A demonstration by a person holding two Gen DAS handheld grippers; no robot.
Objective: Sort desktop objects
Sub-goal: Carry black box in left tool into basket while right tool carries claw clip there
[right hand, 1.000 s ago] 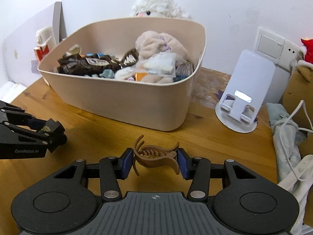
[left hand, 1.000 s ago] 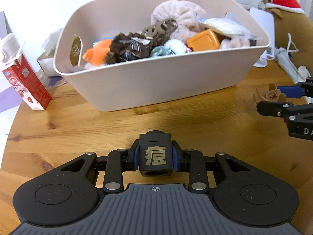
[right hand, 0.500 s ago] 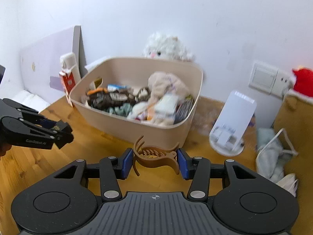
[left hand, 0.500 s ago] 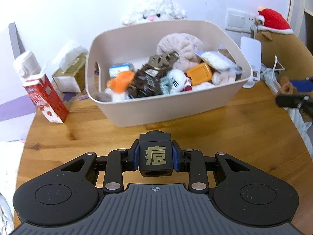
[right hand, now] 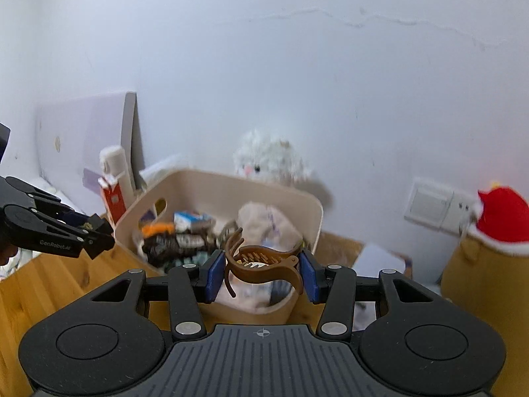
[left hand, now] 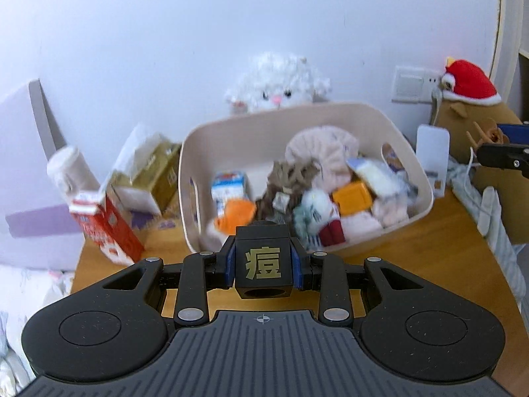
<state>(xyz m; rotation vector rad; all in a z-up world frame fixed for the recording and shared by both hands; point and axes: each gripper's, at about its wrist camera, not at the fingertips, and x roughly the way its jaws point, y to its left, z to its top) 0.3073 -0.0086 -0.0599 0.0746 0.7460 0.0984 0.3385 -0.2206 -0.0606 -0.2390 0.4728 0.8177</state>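
Left to right: the left gripper (left hand: 263, 266) is pinching one black cube (left hand: 263, 264) with a gold character on its face, blue pads tight on both sides. The beige storage bin (left hand: 410, 162) sits ahead of it and lower down, so the cube looks to be over the bin's near rim (hard to be sure with the fisheye). The right gripper (right hand: 263, 273) is clamped on one brown claw hair clip (right hand: 261, 263), long axis running crosswise from pad to pad, teeth pointing up and to the left. From that side the bin is ahead and a bit left, near wall right under the clip.

Count: one bin, already heaped with stuff, two held items, one per gripper. I'd guess both drop in next; the left one looks slightly closer to the open middle. Bare worktop (left hand: 439, 248) on the right.
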